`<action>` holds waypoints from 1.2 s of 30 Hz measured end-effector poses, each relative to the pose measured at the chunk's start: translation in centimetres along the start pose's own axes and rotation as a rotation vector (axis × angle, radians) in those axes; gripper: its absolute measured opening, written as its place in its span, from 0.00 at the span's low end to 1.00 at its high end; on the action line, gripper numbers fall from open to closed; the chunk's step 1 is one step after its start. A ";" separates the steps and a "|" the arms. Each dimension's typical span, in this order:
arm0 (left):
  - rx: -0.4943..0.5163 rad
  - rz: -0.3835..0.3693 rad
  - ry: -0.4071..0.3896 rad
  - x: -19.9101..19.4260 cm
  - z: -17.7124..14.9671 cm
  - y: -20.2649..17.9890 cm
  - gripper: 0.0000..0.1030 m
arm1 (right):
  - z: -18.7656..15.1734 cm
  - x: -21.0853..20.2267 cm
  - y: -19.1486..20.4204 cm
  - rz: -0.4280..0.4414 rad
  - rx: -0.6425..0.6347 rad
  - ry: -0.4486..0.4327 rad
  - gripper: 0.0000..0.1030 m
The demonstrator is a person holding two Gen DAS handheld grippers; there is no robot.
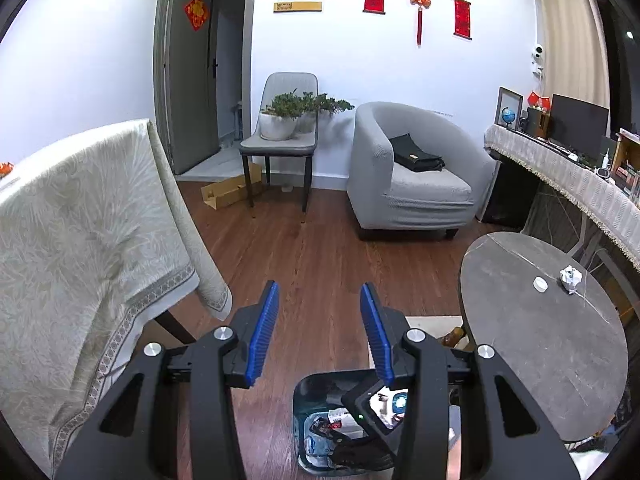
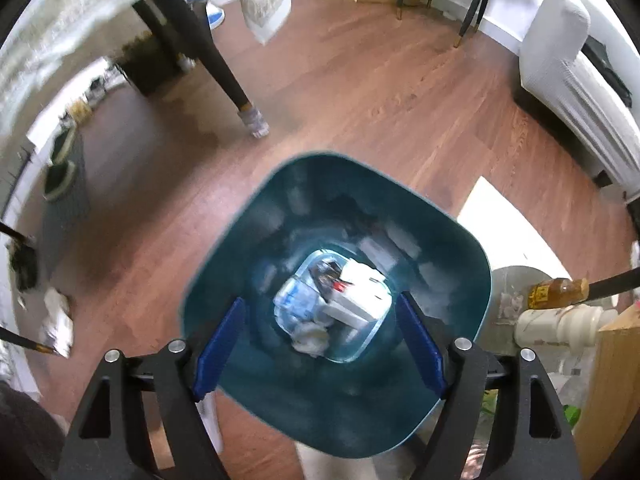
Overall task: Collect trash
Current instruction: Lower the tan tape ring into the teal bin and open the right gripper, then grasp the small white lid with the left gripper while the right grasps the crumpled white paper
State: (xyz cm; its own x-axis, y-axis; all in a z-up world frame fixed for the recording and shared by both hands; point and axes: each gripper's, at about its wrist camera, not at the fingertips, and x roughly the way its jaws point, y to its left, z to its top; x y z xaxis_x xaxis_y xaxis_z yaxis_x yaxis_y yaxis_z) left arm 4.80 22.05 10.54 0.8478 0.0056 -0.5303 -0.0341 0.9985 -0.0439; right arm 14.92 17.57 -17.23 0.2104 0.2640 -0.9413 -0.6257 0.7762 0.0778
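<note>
A teal trash bin (image 2: 452, 264) stands on the wood floor with several pieces of trash (image 2: 344, 300) at its bottom. My right gripper (image 2: 320, 340) is open and empty right above the bin's mouth, looking straight down. My left gripper (image 1: 320, 320) is open and empty, held higher and facing the room; the bin (image 1: 308, 400) and the right gripper's body show below it. A crumpled white paper (image 1: 570, 278) and a small white cap (image 1: 540, 284) lie on the round grey table (image 1: 540, 352) to the right.
A cloth-covered table (image 1: 80, 240) is at the left, its dark leg (image 2: 224, 76) near the bin. A grey armchair (image 1: 408, 176) and a chair with a potted plant (image 1: 280, 120) stand ahead. Crumpled paper (image 2: 58, 320) lies on the floor at left. A bottle (image 2: 560, 292) sits right of the bin.
</note>
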 end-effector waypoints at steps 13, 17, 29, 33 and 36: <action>0.006 -0.029 -0.067 -2.3 2.9 -3.8 0.49 | 1.9 -15.3 -0.4 0.096 -0.017 -0.315 0.76; 0.016 -0.053 -0.062 -1.7 3.4 -5.6 0.52 | 1.6 -18.3 -2.4 0.054 -0.003 -0.381 0.76; 0.088 -0.146 -0.022 1.8 3.4 -14.2 0.69 | -1.7 -24.5 -13.9 -0.075 0.155 -0.494 0.76; 0.120 -0.165 -0.002 3.4 3.0 -17.4 0.73 | -3.4 -26.0 -17.4 -0.111 0.209 -0.515 0.76; 0.137 -0.197 0.014 4.7 2.7 -19.7 0.74 | -4.7 -26.8 -19.5 -0.148 0.229 -0.525 0.77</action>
State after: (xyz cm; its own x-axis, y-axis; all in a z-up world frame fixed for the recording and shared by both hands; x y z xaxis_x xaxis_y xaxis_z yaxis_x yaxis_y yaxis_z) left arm 10.87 2.58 11.23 0.8236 -0.1902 -0.5344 0.2045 0.9783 -0.0330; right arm 17.94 -7.34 4.91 0.6631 0.3464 -0.6636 -0.3957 0.9147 0.0821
